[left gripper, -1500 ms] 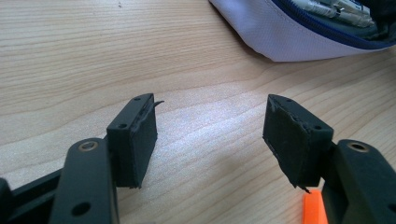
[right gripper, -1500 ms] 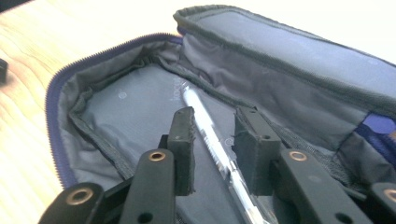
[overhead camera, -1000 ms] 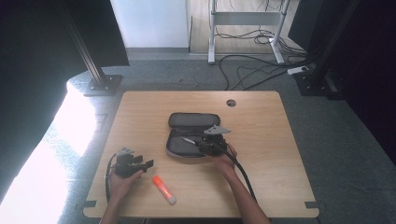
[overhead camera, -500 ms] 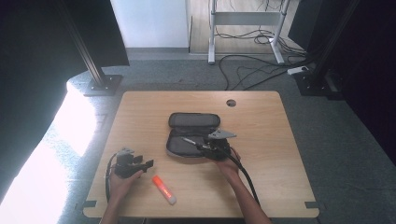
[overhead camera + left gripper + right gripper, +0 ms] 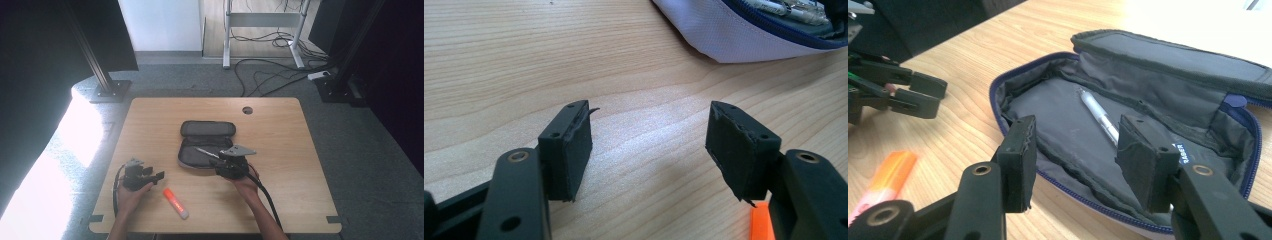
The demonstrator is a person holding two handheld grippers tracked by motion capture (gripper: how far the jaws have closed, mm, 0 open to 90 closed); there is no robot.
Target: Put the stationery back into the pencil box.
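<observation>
Item one, the pen [image 5: 1096,116]: clear-barrelled, lying loose on the grey lining of the open pencil case [image 5: 1168,75], about mid-table in the high view. My right gripper [image 5: 1075,150] sits at the case's near rim with the jaws about half apart; they have just been opening, and nothing is between the pads, so the pen is free.

Item two, the orange highlighter [image 5: 175,197]: flat on the table [image 5: 280,120] near the front edge, between my two hands, well apart from the case.

Item three, my left gripper [image 5: 649,145]: jaws spread wide over bare wood, holding nothing, the highlighter's orange end just beside its right jaw.

Risks as I judge them: the highlighter is round and could roll off towards the front edge if a pad only clips it. The case's soft near wall could snag a jaw and drag the whole case, spilling the pen. The trailing cable [image 5: 265,195] could sweep the highlighter.

Writing: a small blue tab inside the case [image 5: 1182,152] ends in "…ABER"; the rest is hidden behind my jaw.
</observation>
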